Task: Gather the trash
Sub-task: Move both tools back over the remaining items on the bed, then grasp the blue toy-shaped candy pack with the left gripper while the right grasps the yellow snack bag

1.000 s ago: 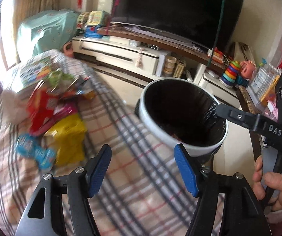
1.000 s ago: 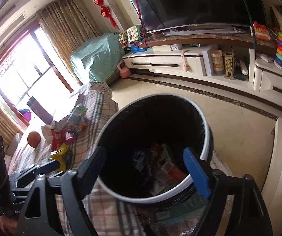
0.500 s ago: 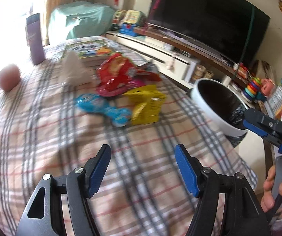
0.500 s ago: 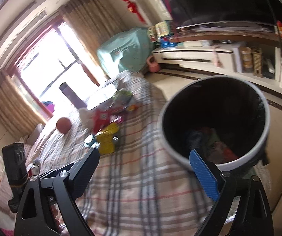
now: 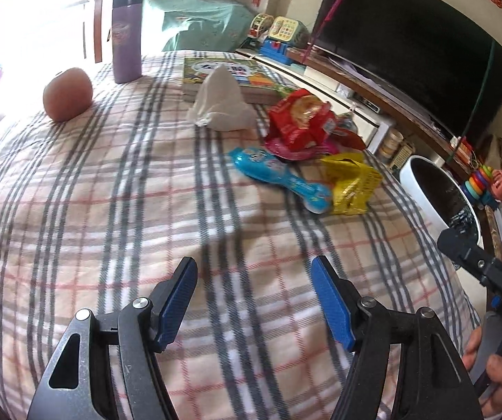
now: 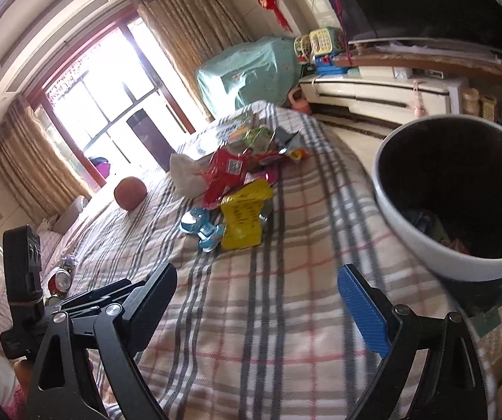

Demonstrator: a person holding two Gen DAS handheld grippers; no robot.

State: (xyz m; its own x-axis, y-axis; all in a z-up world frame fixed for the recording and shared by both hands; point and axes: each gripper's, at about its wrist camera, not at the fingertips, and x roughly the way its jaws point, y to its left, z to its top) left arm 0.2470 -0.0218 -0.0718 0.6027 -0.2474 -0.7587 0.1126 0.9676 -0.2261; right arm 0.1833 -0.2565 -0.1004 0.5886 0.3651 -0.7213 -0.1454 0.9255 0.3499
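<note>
The white bin (image 6: 454, 210) at the plaid surface's (image 5: 111, 210) edge already holds some trash, but red (image 5: 300, 122), yellow (image 5: 350, 183) and blue wrappers (image 5: 279, 175) plus a tissue (image 5: 221, 99) remain. Left tongs (image 5: 254, 301) and right tongs (image 6: 268, 301) hover released, empty.

Item count on the plaid cloth (image 5: 111, 210)

1 bin (image 6: 450, 192), 1 yellow wrapper (image 5: 350, 183), 1 blue wrapper (image 5: 279, 175), 1 red snack bag (image 5: 301, 119), 1 white tissue (image 5: 221, 99), 1 round fruit (image 5: 68, 93), 1 purple flask (image 5: 127, 36), 1 book (image 5: 230, 70). More wrappers behind the red bag, count unclear.
</note>
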